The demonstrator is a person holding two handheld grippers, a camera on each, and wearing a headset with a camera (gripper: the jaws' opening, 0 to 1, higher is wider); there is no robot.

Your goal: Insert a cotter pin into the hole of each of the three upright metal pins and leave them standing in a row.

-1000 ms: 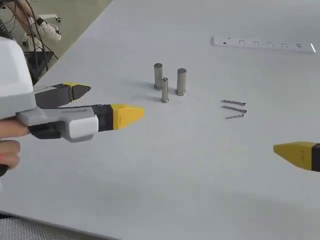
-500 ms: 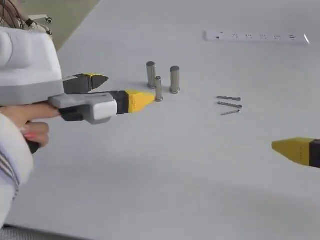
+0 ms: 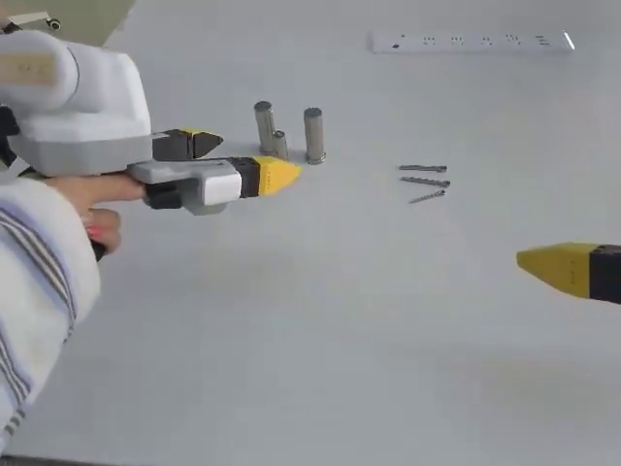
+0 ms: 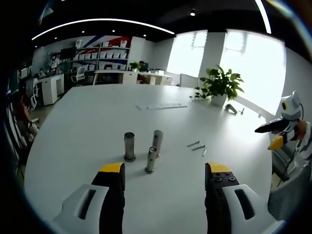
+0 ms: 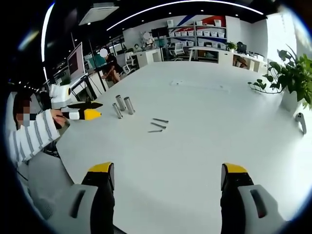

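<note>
Three upright metal pins stand close together on the white table; in the left gripper view the pins are just ahead, between the jaw lines. My left gripper is open and empty, its near yellow tip just in front of the shortest pin without touching it. Three cotter pins lie side by side to the right of the pins, also seen as cotter pins and cotter pins. My right gripper is open and empty, well short of them, and its yellow tip shows on my right gripper.
A white power strip lies at the far side of the table. The white table stretches wide around the parts. A person's striped sleeve holds the left gripper. A potted plant and office shelves stand beyond the table.
My left gripper has moved forward to the group of upright pins, still open. The right gripper has stayed about where it was. The head camera shifted slightly.
</note>
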